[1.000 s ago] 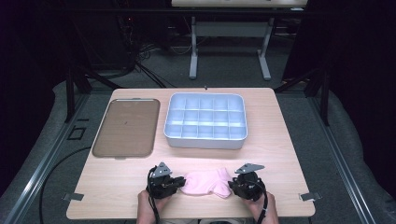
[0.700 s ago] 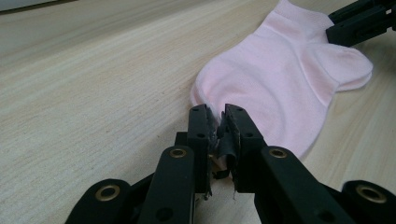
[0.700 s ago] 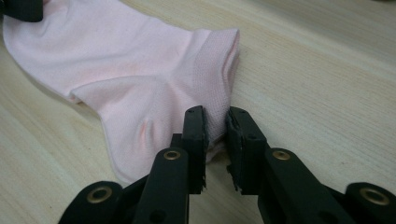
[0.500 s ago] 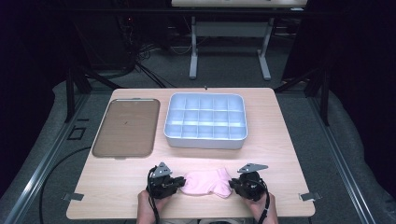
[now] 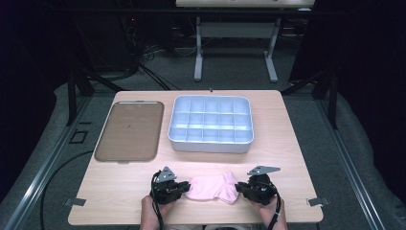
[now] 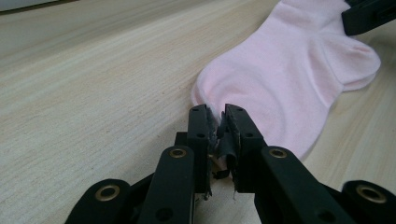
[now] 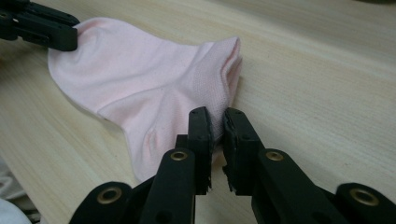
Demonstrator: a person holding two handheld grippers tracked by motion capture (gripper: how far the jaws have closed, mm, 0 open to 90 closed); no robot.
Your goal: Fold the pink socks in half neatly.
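A: Pink sock [image 5: 213, 187] flat on table [image 5: 287, 143], stretched between both grippers. Left gripper [image 6: 217, 122] jaws pinched on the toe edge; right gripper [image 7: 217, 125] jaws pressed together on the cuff-side edge.

B: Grip depth?

A: Shallow, fabric only at the tips. Judgement: keep both pinches firm, lift evenly, hold tension level so neither edge slips free.

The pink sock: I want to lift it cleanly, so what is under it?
The pink sock lies flat on the bare wooden table, with the left gripper and right gripper pinching its ends. Whatever lies beneath its middle is covered.
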